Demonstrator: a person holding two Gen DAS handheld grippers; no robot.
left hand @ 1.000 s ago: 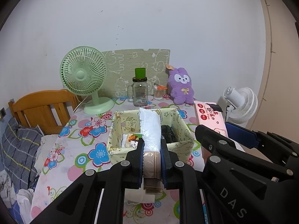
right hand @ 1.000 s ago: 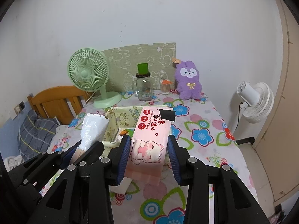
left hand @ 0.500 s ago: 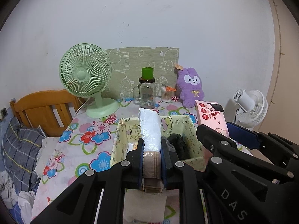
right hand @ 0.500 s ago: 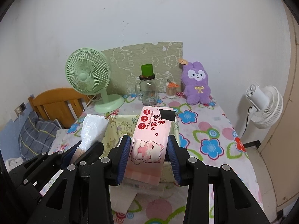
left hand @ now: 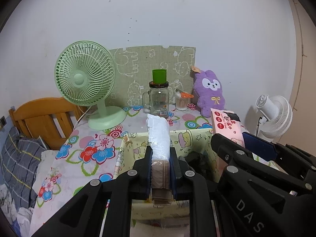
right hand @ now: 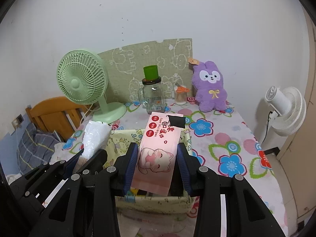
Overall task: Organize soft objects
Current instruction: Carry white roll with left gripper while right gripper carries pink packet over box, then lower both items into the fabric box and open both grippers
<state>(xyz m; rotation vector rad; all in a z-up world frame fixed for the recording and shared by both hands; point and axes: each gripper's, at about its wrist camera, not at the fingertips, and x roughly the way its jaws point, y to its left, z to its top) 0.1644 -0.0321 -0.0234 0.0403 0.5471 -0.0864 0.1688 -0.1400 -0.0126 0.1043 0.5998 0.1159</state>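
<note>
My left gripper is shut on a white-and-brown tissue pack and holds it above a pale yellow fabric basket. My right gripper is shut on a pink wet-wipes pack with a cat picture, over the same basket. The wipes pack also shows in the left wrist view, and the tissue pack in the right wrist view. Dark items lie inside the basket. A purple plush rabbit sits at the table's back.
A green desk fan, a glass jar with a green cup on it and a cotton-swab pot stand at the back. A wooden chair is at the left, a white fan at the right.
Both grippers have moved forward with their packs, so the basket now lies closer and lower beneath them. Both grips are unchanged.
</note>
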